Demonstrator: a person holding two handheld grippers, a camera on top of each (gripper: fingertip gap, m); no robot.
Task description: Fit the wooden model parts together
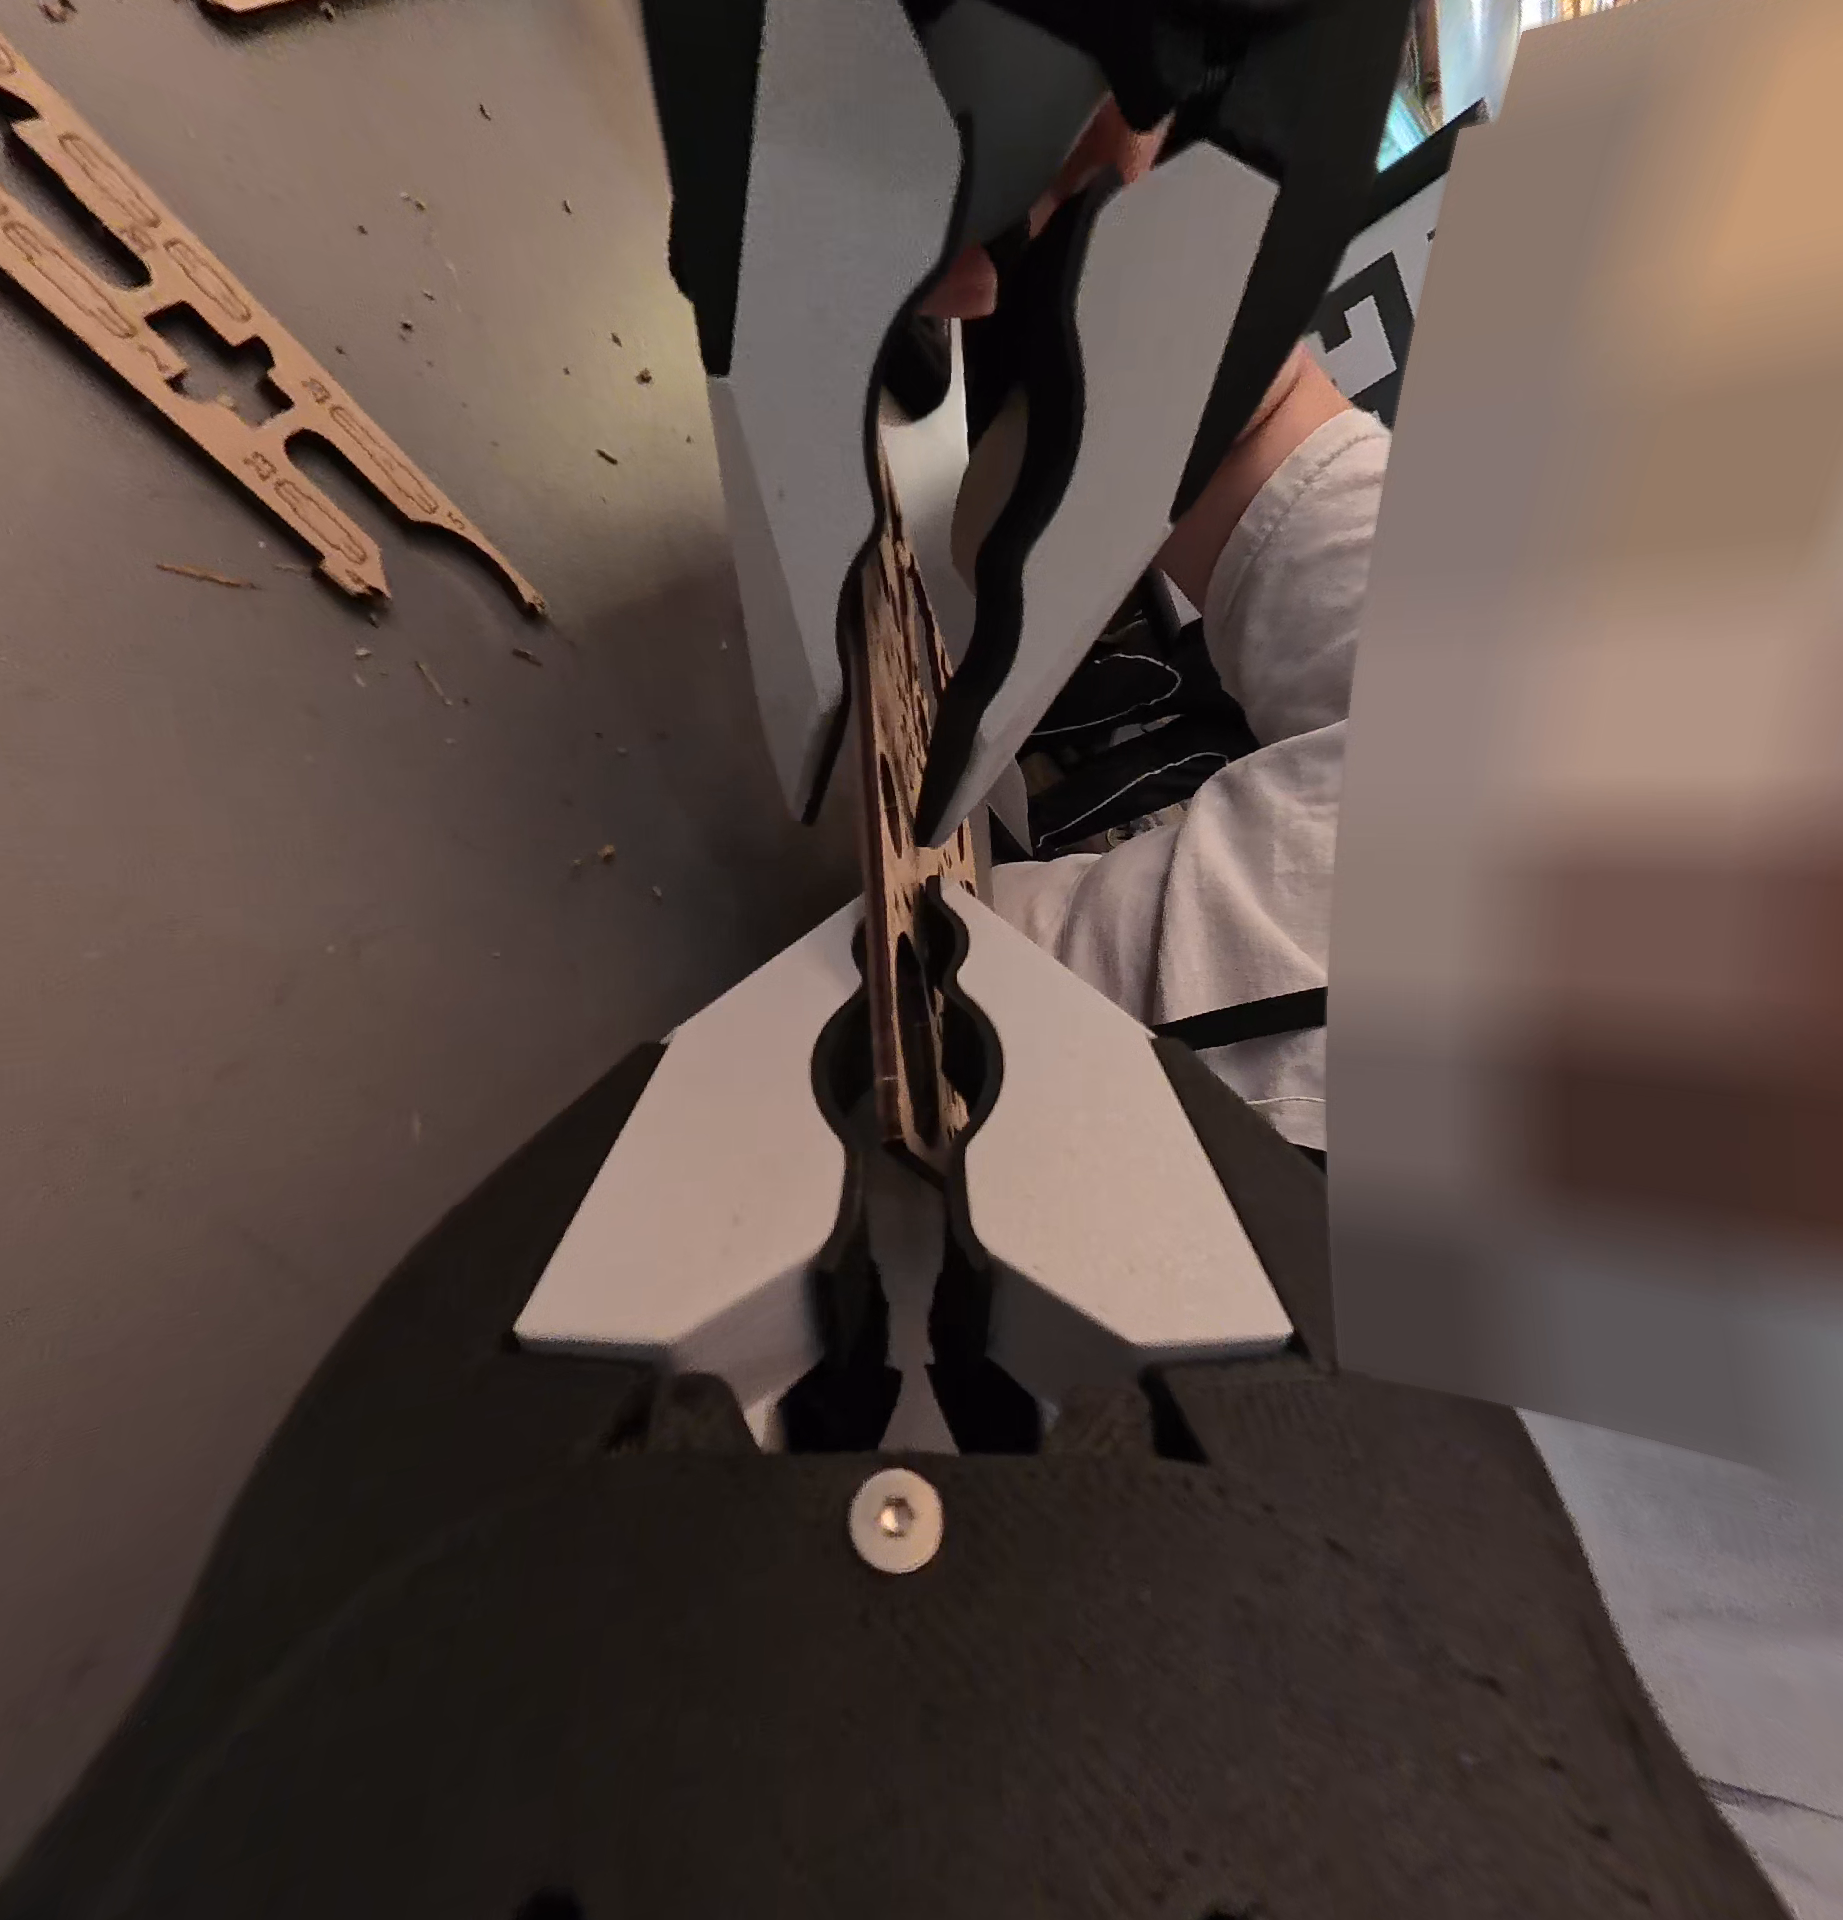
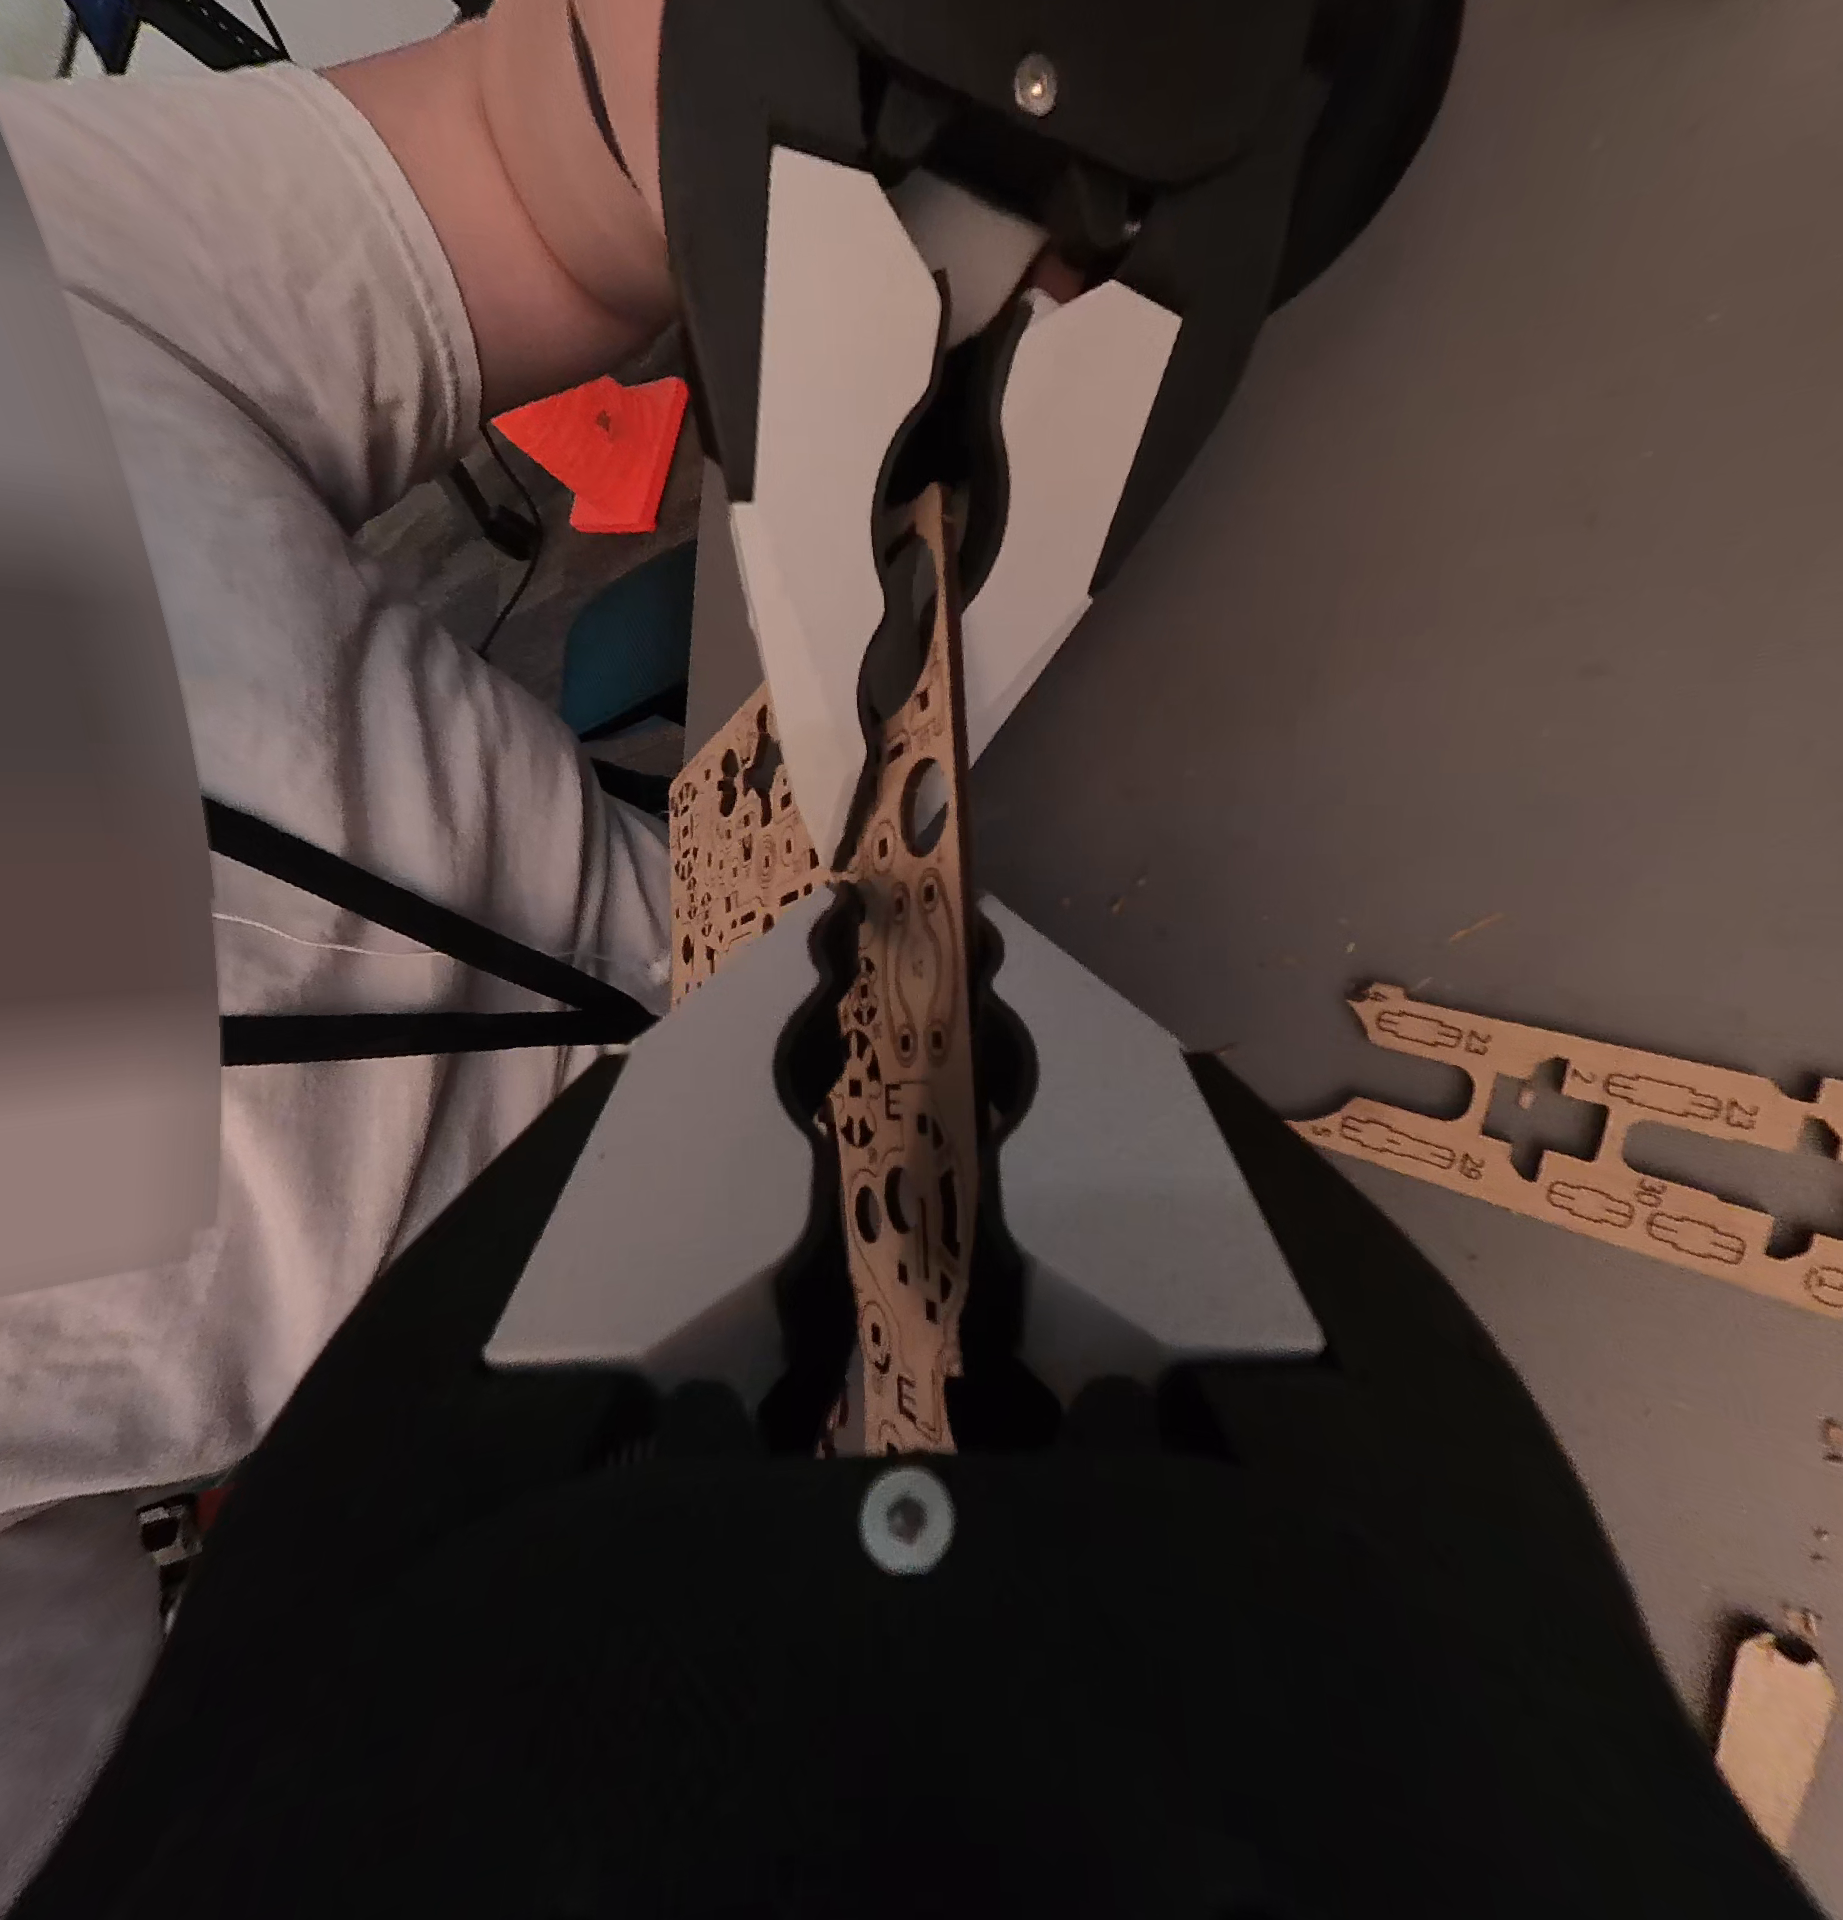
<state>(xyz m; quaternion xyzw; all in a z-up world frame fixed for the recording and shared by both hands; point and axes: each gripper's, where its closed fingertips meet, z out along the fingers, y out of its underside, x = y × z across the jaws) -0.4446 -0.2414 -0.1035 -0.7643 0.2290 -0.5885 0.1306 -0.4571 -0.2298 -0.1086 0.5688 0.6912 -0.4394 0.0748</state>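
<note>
A thin laser-cut wooden sheet (image 1: 896, 675) with many cut-outs and engraved part outlines is held up above the grey table, nearly edge-on. My left gripper (image 1: 901, 909) is shut on one end of it. My right gripper (image 1: 870, 826) comes in from the opposite side, tip to tip with the left, and is shut on the same sheet. In the right wrist view the sheet (image 2: 912, 1039) runs between the right gripper (image 2: 917, 925) fingers and up into the left gripper (image 2: 906, 810). More of the sheet shows to the left of the fingers.
A leftover wooden frame strip (image 1: 200, 343) with empty slots lies flat on the grey table (image 1: 273, 935); it also shows in the right wrist view (image 2: 1623, 1174). A small wooden piece (image 2: 1774, 1745) lies nearby. Wood crumbs are scattered about. A person's white sleeve (image 2: 325, 623) is close. Less than 4 cm separates the two grippers' tips.
</note>
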